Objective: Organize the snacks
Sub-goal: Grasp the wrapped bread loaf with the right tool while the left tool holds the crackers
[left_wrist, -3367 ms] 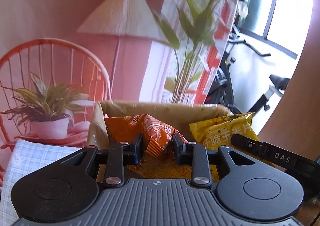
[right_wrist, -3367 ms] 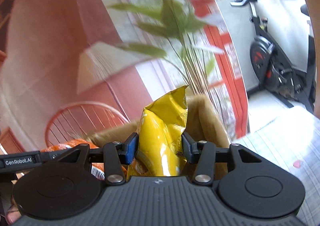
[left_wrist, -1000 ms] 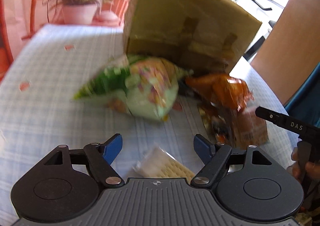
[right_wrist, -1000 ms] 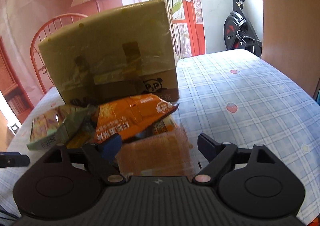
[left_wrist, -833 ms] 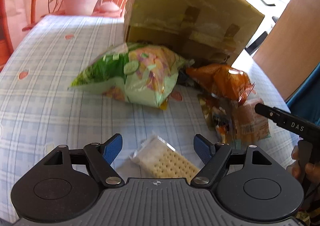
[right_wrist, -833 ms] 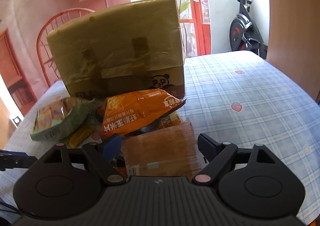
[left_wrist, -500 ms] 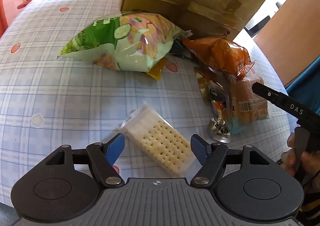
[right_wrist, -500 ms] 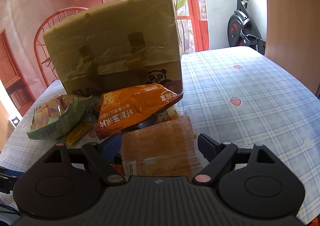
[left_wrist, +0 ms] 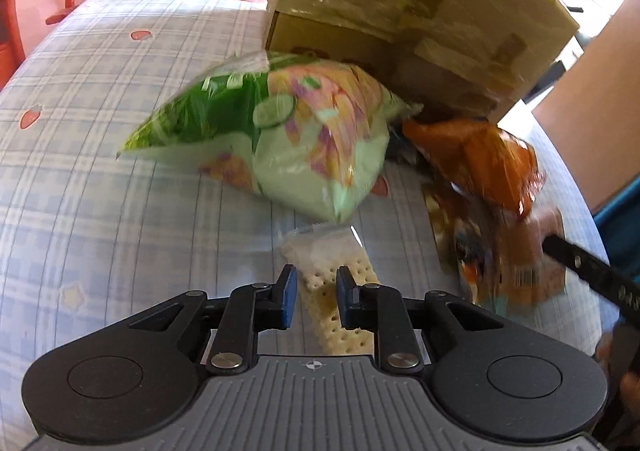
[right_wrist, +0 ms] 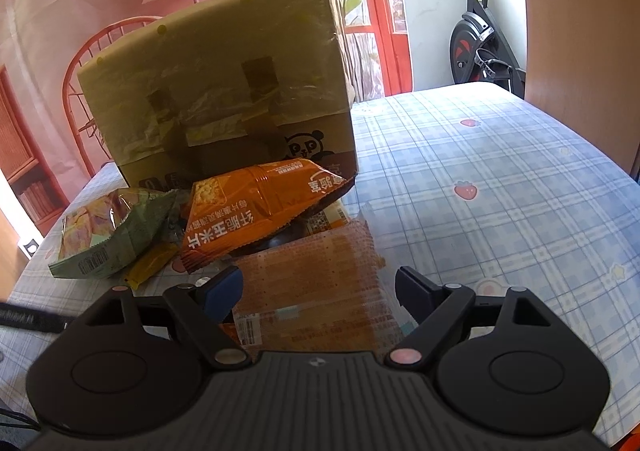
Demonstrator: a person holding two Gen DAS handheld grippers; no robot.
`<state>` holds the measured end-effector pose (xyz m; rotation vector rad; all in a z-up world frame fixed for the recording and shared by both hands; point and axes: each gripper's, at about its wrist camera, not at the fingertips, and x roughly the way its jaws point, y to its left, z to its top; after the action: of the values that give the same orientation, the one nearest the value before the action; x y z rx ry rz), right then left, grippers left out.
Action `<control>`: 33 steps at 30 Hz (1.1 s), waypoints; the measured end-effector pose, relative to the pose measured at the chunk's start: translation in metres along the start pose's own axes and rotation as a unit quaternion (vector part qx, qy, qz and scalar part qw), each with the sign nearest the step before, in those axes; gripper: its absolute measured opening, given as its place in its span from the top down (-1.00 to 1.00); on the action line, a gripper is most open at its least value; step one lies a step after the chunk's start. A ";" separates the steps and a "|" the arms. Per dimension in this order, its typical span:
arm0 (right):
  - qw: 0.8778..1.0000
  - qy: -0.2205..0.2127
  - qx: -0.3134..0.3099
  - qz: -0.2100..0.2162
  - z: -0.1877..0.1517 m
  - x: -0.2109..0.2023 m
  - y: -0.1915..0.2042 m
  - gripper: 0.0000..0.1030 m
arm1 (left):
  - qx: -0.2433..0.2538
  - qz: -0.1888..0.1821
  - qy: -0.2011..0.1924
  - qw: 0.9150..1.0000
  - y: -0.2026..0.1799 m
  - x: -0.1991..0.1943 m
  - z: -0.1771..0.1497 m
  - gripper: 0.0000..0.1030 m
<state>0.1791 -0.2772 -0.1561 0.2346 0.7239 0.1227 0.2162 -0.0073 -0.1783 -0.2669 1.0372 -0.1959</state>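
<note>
The left gripper [left_wrist: 316, 301] points steeply down at the checked tablecloth [left_wrist: 100, 187], and its jaws are closing on a clear-wrapped cracker pack [left_wrist: 334, 283] that lies between the blue pads — the pads sit at the pack's two long edges, though motion blur hides whether they already press on it. Just beyond the pack lies a green chip bag [left_wrist: 280, 131] printed with cucumber slices, and to its right an orange corn-chip bag [left_wrist: 484, 159] rests partly on other small packets. Behind them stands a tape-wrapped cardboard box [left_wrist: 420, 11], touching or nearly touching both bags. The right gripper [right_wrist: 318, 291] hangs low over the table with its jaws spread wide and nothing pinched — an orange wafer packet [right_wrist: 316, 283] lies flat on the cloth between and under its fingers. From that side the orange bag leans against the box front, the green bag sits to its left, and a small yellow sachet [right_wrist: 154, 265] pokes out between them. An exercise bike [right_wrist: 484, 39] stands past the table's far edge.
</note>
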 end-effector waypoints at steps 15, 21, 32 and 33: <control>1.000 0.005 -0.016 -0.004 -0.008 0.005 0.002 -0.69 | 0.078 0.053 -0.002 0.996 -0.042 0.013 -0.013 -0.30; 0.998 0.003 -0.062 -0.012 -0.011 0.011 0.017 -0.80 | 0.088 0.036 -0.011 0.995 -0.035 0.006 -0.021 -0.15; 0.995 0.004 -0.094 -0.033 -0.021 0.023 0.023 -0.85 | 0.091 0.042 -0.028 0.995 -0.035 0.004 -0.031 -0.16; 0.995 0.003 -0.096 -0.035 -0.023 0.023 0.024 -0.85 | 0.091 0.042 -0.029 0.995 -0.034 0.003 -0.031 -0.16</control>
<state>0.1802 -0.2460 -0.1817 0.0247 0.7205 0.1255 0.1892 -0.0442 -0.1848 -0.0637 0.9640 -0.2046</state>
